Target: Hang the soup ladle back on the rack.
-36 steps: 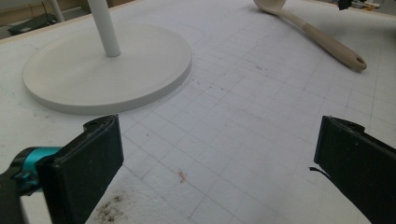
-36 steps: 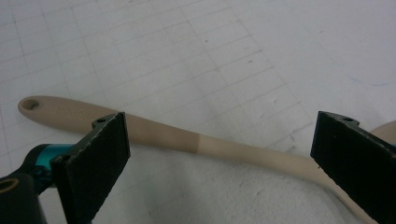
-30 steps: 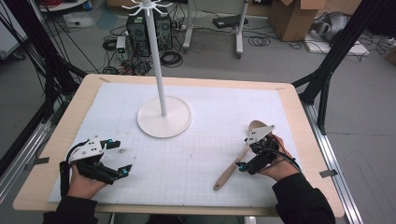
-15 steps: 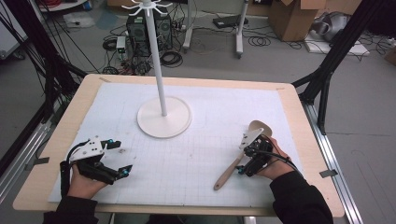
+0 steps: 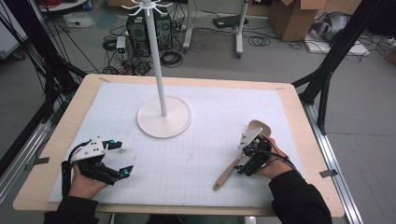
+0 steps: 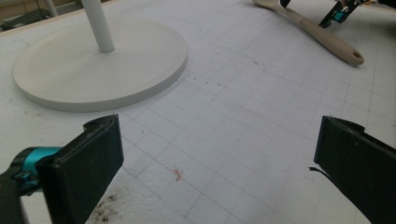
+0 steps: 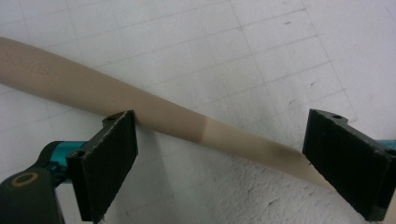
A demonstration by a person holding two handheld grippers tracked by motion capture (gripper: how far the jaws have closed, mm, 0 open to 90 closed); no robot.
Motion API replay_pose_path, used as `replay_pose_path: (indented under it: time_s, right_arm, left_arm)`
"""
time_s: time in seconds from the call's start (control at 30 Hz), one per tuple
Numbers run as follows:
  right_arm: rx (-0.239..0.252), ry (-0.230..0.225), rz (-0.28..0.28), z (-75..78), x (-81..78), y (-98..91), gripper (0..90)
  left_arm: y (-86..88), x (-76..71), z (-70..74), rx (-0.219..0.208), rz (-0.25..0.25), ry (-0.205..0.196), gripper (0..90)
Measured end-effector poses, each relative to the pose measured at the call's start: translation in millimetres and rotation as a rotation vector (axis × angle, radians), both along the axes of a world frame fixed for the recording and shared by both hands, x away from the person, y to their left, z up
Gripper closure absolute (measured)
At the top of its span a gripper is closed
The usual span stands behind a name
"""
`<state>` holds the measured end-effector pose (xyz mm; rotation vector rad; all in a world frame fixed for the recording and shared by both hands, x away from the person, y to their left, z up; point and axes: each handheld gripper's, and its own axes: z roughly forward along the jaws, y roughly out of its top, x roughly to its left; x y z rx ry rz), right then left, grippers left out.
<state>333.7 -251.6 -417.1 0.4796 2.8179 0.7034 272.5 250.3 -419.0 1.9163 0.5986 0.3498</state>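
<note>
A wooden spoon lies at the right of the white gridded mat, its bowl pointing away from the person. My right gripper is lowered over its handle. In the right gripper view the handle runs slantwise across the gap between the jaws of the right gripper. Those jaws have just been closing a little, but their pads stand apart from the wood, so it is open. My left gripper rests at the near left, open, with bare mat between the jaws of the left gripper.
A white coat-hook stand with a round base rises at the middle back of the mat; its base is close ahead of the left gripper. The wooden table edge frames the mat. Cables, boxes and a computer lie on the floor beyond.
My right gripper has shifted slightly toward the near edge and settled lower over the spoon's handle, leaving more of the bowl showing. The left hand has stayed put.
</note>
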Motion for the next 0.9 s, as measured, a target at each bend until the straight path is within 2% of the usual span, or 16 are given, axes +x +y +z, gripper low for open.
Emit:
replay_pose_path:
  time_s: [0.07, 0.27, 0.37, 0.4, 0.43, 0.47, 0.5, 0.73, 0.83, 0.9]
  right_arm:
    - [0.002, 0.016, 0.008, -0.6, 0.5, -0.5, 8.7]
    - [-0.012, 0.007, 0.048, -0.6, -1.1, -2.6, 10.8]
    - [-0.045, 0.001, 0.067, 0.3, -1.4, -0.3, 10.9]
    - [-0.108, -0.016, 0.100, 0.7, -2.0, 4.6, 13.6]
    - [-0.108, -0.016, 0.100, 0.7, -2.0, 4.6, 13.6]
    - [-0.133, -0.025, 0.117, -0.1, -1.7, 7.6, 13.6]
    - [-0.141, -0.010, 0.122, 0.7, -0.6, 10.2, 14.8]
    - [-0.134, 0.007, 0.142, 1.3, 2.1, 10.0, 18.6]
    - [-0.163, -0.006, 0.153, 4.3, 2.9, 13.2, 26.1]
    - [-0.172, -0.004, 0.151, 5.2, 2.9, 14.3, 28.1]
  left_arm:
    - [-0.2, -0.1, -0.1, 0.001, -0.001, 0.003, 1.7]
    - [0.5, -0.2, -0.3, -0.002, 0.002, 0.002, 1.7]
    - [1.0, 0.0, -0.3, 0.000, 0.000, 0.003, 1.7]
    - [0.8, 0.0, -0.3, -0.001, 0.000, 0.003, 1.7]
    - [0.8, 0.0, -0.2, 0.000, 0.000, 0.003, 1.7]
    - [0.7, -0.2, -0.1, -0.001, 0.000, 0.002, 1.7]
    - [0.8, -0.3, 0.0, 0.000, -0.002, 0.003, 1.7]
    - [0.9, -0.2, 0.1, -0.002, -0.001, 0.003, 1.7]
    - [0.4, -0.4, 0.2, -0.001, -0.001, 0.002, 1.7]
    - [0.3, -0.6, 0.5, 0.001, -0.002, 0.002, 1.7]
